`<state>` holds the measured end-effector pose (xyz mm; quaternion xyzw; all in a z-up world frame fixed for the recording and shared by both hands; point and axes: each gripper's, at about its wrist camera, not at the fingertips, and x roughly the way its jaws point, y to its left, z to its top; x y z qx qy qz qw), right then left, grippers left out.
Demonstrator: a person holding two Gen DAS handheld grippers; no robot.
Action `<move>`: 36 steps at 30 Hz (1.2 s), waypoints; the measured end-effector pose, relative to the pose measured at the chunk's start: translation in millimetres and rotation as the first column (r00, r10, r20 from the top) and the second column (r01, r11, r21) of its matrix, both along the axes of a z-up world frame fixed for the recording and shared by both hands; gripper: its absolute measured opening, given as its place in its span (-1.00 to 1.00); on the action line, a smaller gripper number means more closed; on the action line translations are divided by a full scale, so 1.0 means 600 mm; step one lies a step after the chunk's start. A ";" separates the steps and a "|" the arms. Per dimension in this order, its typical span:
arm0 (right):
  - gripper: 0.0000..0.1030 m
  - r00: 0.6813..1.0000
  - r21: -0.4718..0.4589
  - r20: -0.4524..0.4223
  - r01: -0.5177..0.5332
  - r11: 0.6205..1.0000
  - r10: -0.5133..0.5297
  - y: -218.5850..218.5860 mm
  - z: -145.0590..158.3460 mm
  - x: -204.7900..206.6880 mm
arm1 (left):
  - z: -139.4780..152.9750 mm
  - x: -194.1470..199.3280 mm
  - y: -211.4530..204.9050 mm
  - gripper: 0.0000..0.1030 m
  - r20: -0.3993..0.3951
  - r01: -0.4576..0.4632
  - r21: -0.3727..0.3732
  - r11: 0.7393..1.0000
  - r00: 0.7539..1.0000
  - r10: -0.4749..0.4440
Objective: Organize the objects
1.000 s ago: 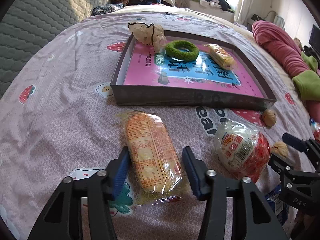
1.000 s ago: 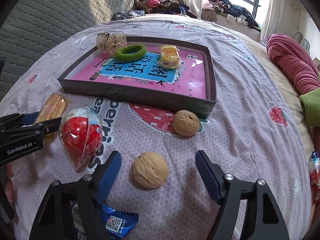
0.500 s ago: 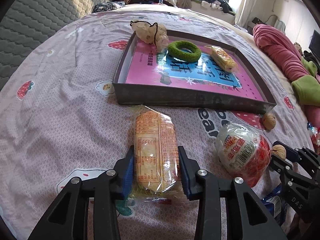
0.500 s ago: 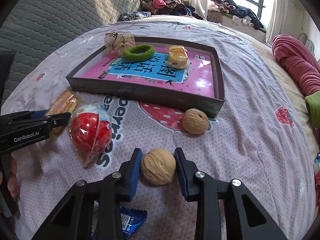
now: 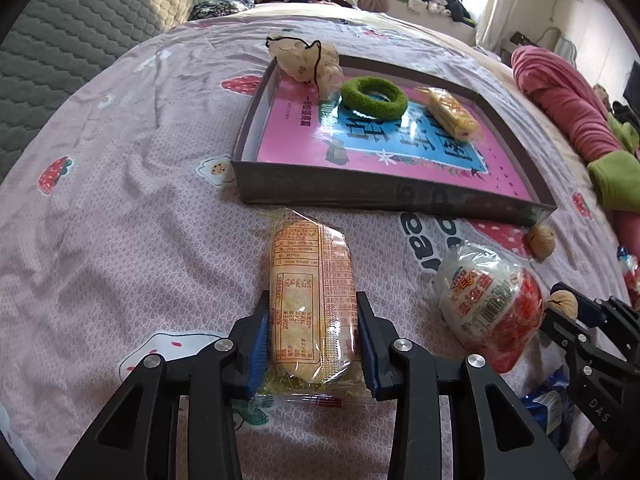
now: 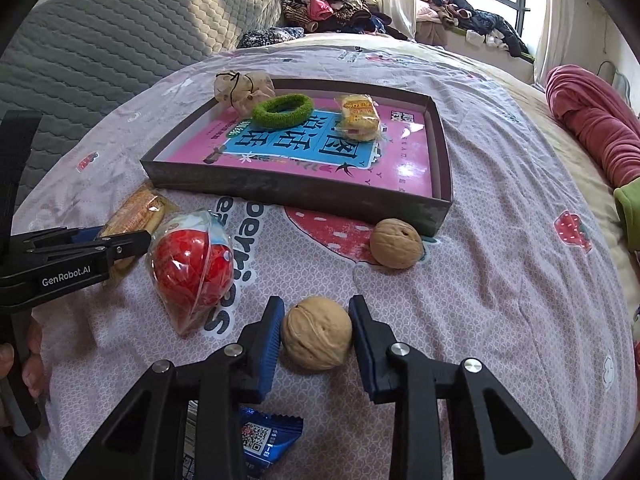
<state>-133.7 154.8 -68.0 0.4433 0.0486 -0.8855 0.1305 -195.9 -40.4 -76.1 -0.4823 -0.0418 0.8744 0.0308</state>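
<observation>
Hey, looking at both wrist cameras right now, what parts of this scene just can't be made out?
- Blue packet, right wrist view: partly hidden behind the right gripper; only a QR code shows.
- Near walnut, left wrist view: mostly covered by the right gripper's finger.
- Wrapped cake, left wrist view: label print too small to read; the left gripper covers its sides.
- Clothes pile, right wrist view: too jumbled to separate.

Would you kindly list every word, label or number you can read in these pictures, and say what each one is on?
"GenRobot.AI": side of the left tongs.
"DAS": body of the right tongs, cut off.
"berries", partly hidden: bedsheet.
Large Chinese characters: pink and blue sheet in the box; I cannot transcribe them reliably.
Nutrition table and numbers: cracker pack, too small to read.
Label on the red snack: blurred.
QR code: blue sachet.
</observation>
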 end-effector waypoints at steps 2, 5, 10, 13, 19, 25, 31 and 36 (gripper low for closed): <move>-0.34 1.000 0.002 -0.004 0.000 1.000 0.000 0.002 0.003 0.001 | 0.002 0.002 -0.001 -0.24 -0.003 0.000 0.002 1.000 1.000 0.000; -0.34 1.000 0.000 -0.008 0.003 1.000 -0.003 0.004 0.008 0.004 | 0.004 0.006 -0.004 -0.24 -0.006 -0.001 0.002 1.000 1.000 0.001; -0.34 1.000 -0.013 -0.004 0.012 1.000 -0.012 0.008 0.010 0.004 | 0.010 0.012 -0.003 -0.24 -0.015 0.008 0.004 1.000 1.000 -0.008; -0.34 1.000 -0.019 -0.003 0.013 1.000 -0.013 0.009 0.012 0.007 | 0.015 0.014 -0.001 -0.24 -0.021 0.012 0.006 1.000 1.000 -0.012; -0.34 1.000 -0.025 -0.018 0.019 1.000 -0.019 0.012 0.024 0.013 | 0.025 0.019 -0.001 -0.24 -0.032 0.016 0.013 1.000 0.999 -0.015; -0.34 0.999 -0.019 -0.031 0.010 1.000 -0.011 0.007 0.045 0.020 | 0.042 0.026 -0.001 -0.24 -0.047 0.017 0.015 1.000 0.999 -0.016; -0.34 0.998 -0.023 -0.064 0.002 1.000 -0.004 0.001 0.079 0.031 | 0.076 0.038 0.001 -0.24 -0.076 0.019 0.006 1.000 0.997 -0.019; -0.34 0.996 -0.030 -0.094 -0.001 1.000 -0.002 0.000 0.109 0.044 | 0.110 0.053 0.004 -0.24 -0.107 0.022 -0.001 1.000 0.994 -0.021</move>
